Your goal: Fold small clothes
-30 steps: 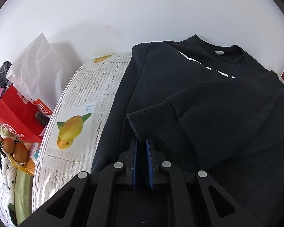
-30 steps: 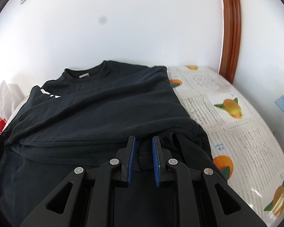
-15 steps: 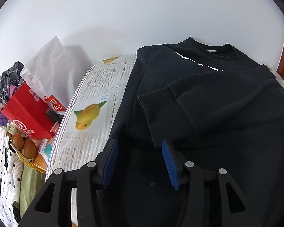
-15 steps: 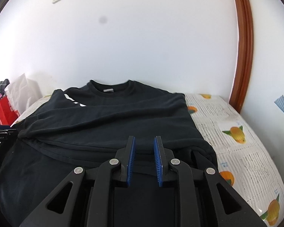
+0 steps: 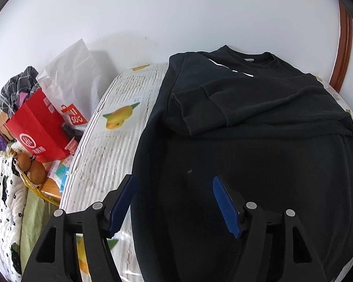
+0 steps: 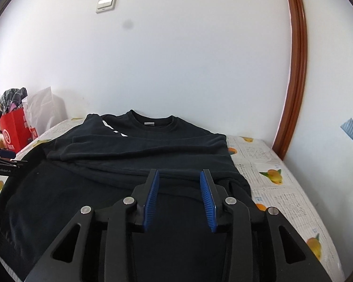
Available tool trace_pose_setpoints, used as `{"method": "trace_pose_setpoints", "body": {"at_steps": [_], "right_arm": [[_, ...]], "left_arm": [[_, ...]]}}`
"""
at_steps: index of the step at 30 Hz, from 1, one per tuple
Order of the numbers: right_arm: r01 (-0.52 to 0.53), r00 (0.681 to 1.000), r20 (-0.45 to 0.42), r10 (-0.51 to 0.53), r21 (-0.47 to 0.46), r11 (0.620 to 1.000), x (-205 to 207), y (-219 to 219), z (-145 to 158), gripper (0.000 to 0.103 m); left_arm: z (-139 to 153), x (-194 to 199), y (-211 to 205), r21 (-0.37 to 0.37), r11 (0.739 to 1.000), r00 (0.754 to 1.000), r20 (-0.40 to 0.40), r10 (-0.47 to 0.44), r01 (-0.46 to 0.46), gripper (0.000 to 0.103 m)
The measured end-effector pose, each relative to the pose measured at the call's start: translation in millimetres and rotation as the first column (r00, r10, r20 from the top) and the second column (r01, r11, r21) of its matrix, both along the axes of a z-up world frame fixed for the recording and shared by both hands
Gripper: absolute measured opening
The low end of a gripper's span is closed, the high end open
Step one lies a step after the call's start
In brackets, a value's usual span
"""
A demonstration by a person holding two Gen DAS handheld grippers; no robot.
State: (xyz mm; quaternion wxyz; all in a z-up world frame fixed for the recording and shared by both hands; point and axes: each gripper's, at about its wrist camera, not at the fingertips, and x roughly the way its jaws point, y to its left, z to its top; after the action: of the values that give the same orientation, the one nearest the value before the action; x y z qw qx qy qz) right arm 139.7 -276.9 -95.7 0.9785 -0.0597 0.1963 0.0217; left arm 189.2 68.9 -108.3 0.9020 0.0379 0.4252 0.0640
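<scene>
A black sweatshirt (image 5: 258, 141) lies flat on a table covered with a fruit-print cloth (image 5: 120, 122). Both sleeves are folded across its chest, the ribbed cuff (image 5: 183, 110) of one lying near its left side. It also shows in the right wrist view (image 6: 138, 150), collar toward the wall. My left gripper (image 5: 173, 181) is open and empty above the sweatshirt's lower left part. My right gripper (image 6: 178, 174) is open and empty above its lower right part. The left gripper's body (image 6: 2, 162) shows at the left edge of the right wrist view.
A red paper bag (image 5: 37, 131), a white plastic bag (image 5: 70, 75) and checked cloth (image 5: 16, 89) stand left of the table. A white wall is behind, a brown wooden door frame (image 6: 294, 70) at the right. Bare fruit-print cloth (image 6: 277, 178) lies right of the sweatshirt.
Both grippers have let go of the sleeve cuffs, opened and pulled back and up. The sleeves now lie folded across the sweatshirt's chest.
</scene>
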Motion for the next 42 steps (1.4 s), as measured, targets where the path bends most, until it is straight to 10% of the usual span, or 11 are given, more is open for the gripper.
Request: {"method": "trace_pose_setpoints", "body": {"at_steps": [15, 24, 26, 30, 42], "right_arm": [[0.235, 0.937, -0.271, -0.219, 0.028, 0.972, -51, -82, -56, 0.060], [0.197, 0.913, -0.393, -0.107, 0.195, 0.961, -47, -99, -83, 0.060], [0.202, 0.905, -0.412, -0.111, 0.184, 0.962, -41, -95, -89, 0.054], [0.171, 0.914, -0.389, -0.119, 0.100, 0.980, -39, -81, -91, 0.012], [0.138, 0.924, -0.378, -0.055, 0.196, 0.971, -68, -107, -81, 0.007]], "left_arm": [[-40, -77, 42, -0.135, 0.991, 0.998, -0.065, -0.023, 0.014, 0.068], [-48, -100, 39, -0.141, 0.990, 0.999, -0.032, -0.012, 0.008, 0.053], [-48, -102, 34, -0.142, 0.990, 1.000, -0.023, -0.016, 0.013, 0.041], [-46, -105, 25, -0.141, 0.990, 1.000, -0.010, -0.029, 0.027, 0.011], [-41, -146, 28, -0.199, 0.979, 0.998, -0.034, -0.051, 0.043, 0.007]]}}
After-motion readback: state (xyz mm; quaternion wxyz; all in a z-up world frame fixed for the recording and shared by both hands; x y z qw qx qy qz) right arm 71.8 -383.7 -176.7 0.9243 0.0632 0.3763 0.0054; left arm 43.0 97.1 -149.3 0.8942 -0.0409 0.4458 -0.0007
